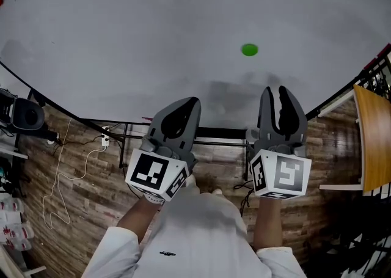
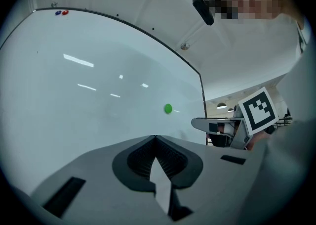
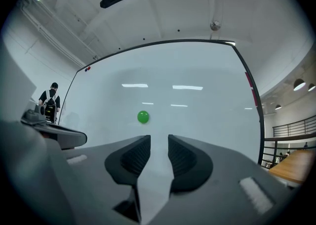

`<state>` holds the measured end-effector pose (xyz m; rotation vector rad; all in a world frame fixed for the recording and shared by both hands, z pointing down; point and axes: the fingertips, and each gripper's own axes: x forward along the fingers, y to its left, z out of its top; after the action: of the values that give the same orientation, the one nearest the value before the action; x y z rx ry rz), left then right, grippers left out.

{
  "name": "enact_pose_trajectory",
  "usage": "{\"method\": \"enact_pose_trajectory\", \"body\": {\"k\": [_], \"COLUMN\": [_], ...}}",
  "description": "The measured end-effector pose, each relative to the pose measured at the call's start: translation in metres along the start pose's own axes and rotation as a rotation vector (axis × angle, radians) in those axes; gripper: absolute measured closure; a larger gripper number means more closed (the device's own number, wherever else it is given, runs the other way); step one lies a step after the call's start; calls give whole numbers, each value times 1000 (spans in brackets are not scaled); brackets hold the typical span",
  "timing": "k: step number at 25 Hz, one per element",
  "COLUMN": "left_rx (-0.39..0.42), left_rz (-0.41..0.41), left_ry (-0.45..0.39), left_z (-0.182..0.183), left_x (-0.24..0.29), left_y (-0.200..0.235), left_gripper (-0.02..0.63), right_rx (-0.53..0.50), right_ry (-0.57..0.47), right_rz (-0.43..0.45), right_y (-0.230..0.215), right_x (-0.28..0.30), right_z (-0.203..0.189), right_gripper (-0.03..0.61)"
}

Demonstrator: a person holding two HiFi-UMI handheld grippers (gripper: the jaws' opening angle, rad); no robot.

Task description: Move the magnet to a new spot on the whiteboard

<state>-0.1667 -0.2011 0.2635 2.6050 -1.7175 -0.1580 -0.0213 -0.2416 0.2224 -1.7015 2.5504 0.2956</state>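
Observation:
A round green magnet (image 1: pixel 249 49) sticks to the whiteboard (image 1: pixel 122 26), right of its middle. My right gripper (image 1: pixel 273 92) is held below the magnet and short of the board, its jaws open by a narrow gap with nothing between them. In the right gripper view the magnet (image 3: pixel 143 116) sits just above and slightly left of the right gripper (image 3: pixel 159 137). My left gripper (image 1: pixel 183 107) is to the left at about the same height, shut and empty. From the left gripper (image 2: pixel 155 137) the magnet (image 2: pixel 168 108) shows further along the board.
Two small red and blue magnets (image 2: pixel 61 13) sit near the board's top corner. A wooden table (image 1: pixel 372 142) stands at the right. White cables (image 1: pixel 61 179) lie on the wooden floor at left, beside black equipment (image 1: pixel 24 115). A person (image 3: pixel 49 100) stands far off left.

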Motion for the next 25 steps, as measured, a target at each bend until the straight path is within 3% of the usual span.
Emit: {"method": "enact_pose_trajectory", "body": {"k": [8,25], "left_rx": [8,36], "left_rz": [9,14], "left_ry": [28,28], "left_z": [-17,-32], "left_x": [6,7], "left_y": [-5,-17], "left_gripper": [607,607], "right_rx": [70,58], "right_ry": [17,47], "right_rz": [-28,7], "right_y": [-33,-55], "right_x": [-25,-46], "right_z": [-34,-75], "right_gripper": [509,548]}}
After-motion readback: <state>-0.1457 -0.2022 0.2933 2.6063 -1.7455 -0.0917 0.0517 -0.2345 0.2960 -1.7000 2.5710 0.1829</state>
